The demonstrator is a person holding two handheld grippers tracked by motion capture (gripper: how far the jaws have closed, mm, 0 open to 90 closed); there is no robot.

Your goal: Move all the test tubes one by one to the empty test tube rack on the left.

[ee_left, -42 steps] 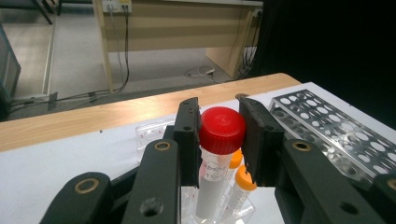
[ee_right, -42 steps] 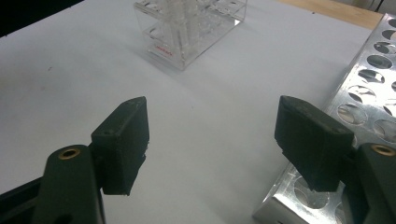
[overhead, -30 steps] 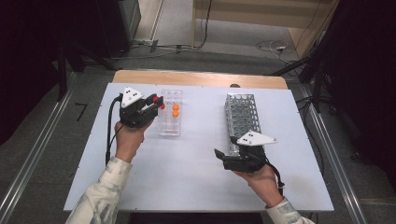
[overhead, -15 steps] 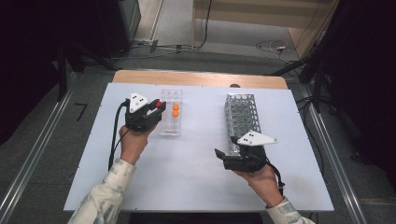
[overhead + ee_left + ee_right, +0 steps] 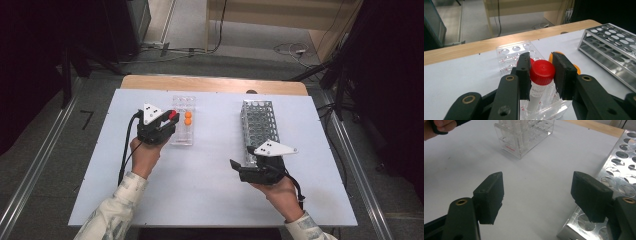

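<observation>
Where jaws flank it, red-capped tube (image 5: 541,75) in clear rack (image 5: 510,53), 2 orange caps (image 5: 188,118)

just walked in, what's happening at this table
A person works with a gripper in each hand. The left gripper has its jaws around a red-capped tube standing in the clear rack; whether the pads press it is hard to tell. The right gripper is open over the table beside the metal rack.

The left gripper (image 5: 541,75) is hiding most of the orange caps (image 5: 575,70) behind its jaws. The frame's edge is cutting off the metal rack (image 5: 621,165).
</observation>
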